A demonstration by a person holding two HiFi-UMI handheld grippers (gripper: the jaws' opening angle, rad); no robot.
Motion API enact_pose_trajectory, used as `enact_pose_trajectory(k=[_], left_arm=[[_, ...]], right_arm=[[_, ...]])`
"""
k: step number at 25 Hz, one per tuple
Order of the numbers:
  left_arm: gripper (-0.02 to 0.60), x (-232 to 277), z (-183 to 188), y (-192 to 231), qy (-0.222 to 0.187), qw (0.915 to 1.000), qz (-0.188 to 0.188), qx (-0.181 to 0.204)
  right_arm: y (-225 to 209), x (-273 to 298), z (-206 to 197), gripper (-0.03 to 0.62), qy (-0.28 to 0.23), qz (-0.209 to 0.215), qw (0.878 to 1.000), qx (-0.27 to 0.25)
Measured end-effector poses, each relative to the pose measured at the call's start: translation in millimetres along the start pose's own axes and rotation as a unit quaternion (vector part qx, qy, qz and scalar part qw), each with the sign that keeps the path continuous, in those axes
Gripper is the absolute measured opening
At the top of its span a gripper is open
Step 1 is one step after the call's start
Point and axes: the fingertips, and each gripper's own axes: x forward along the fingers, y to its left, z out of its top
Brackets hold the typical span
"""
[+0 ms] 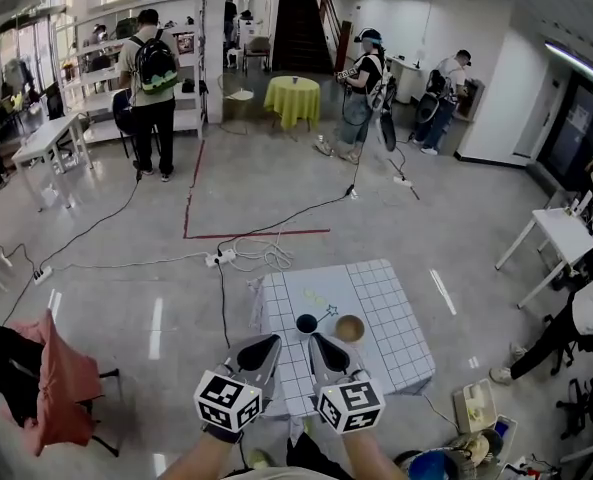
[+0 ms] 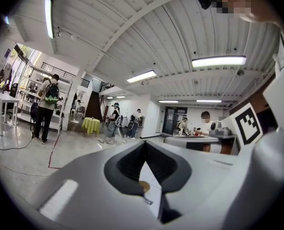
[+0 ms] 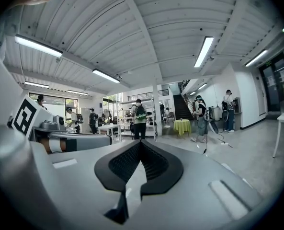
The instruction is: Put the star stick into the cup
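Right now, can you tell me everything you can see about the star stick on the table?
The star stick is tiny in the head view: a small dark star outline on a thin stick. It is too small to tell what it is made of. It lies flat on the white checked tablecloth, between the dark cup and the tan cup, with its star end farther from the person. Its stick end comes close to the dark cup, but I cannot tell if they touch. Nothing holds it.
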Motion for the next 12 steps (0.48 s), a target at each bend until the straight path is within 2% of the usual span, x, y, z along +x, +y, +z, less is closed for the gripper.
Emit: enact_pose_trajectory(k=[12], left_arm=[[0.006, -11, 12, -6, -0.012, 0.9999, 0.002, 0.008]], right_arm=[[4, -12, 5, 0.012, -0.006, -0.007, 1.000, -0.003]])
